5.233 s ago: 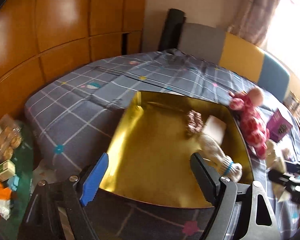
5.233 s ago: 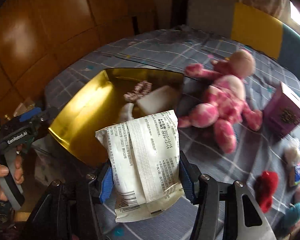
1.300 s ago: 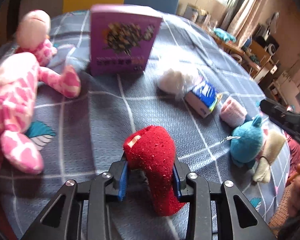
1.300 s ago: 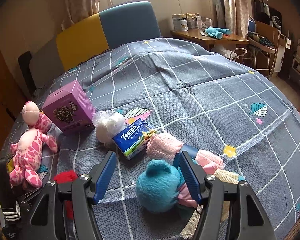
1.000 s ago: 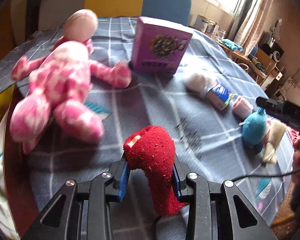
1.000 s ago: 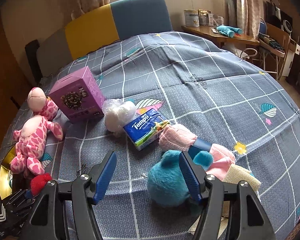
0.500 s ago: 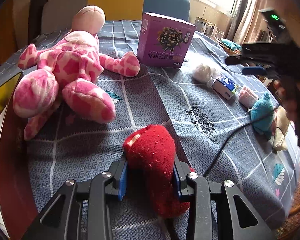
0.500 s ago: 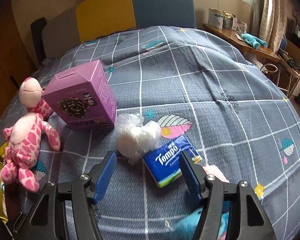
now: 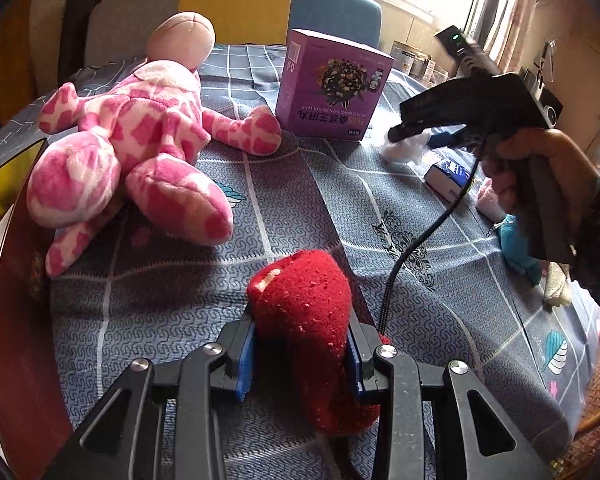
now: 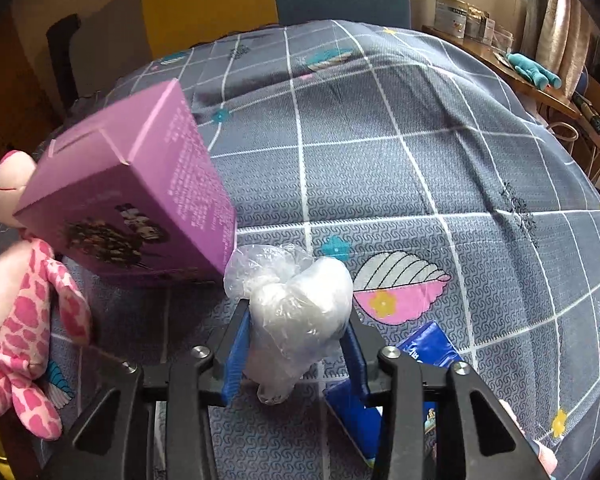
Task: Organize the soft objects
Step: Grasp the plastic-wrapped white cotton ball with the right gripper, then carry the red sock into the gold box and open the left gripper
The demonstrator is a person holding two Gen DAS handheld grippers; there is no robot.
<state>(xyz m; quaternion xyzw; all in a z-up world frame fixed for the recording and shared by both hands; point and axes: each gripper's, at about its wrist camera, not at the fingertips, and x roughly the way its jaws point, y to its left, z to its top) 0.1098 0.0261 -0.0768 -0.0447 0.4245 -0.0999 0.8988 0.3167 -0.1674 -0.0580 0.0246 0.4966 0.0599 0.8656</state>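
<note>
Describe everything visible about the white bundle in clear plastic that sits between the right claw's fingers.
The white bundle is soft white stuff, possibly cotton, wrapped in thin, crinkled clear plastic bunched at its upper left. The right claw has just closed, and its blue-padded fingers press both its sides. It sits low over the grey checked bedspread, right of the purple box, with a blue tissue pack just behind the right finger. Whether it is lifted is unclear.

Left gripper (image 9: 300, 354) clamps red sock (image 9: 312, 344) above bedspread (image 9: 300, 200).

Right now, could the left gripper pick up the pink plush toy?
Probably not yet: the left gripper is shut on the red sock. The pink plush toy lies unobstructed ahead.
</note>
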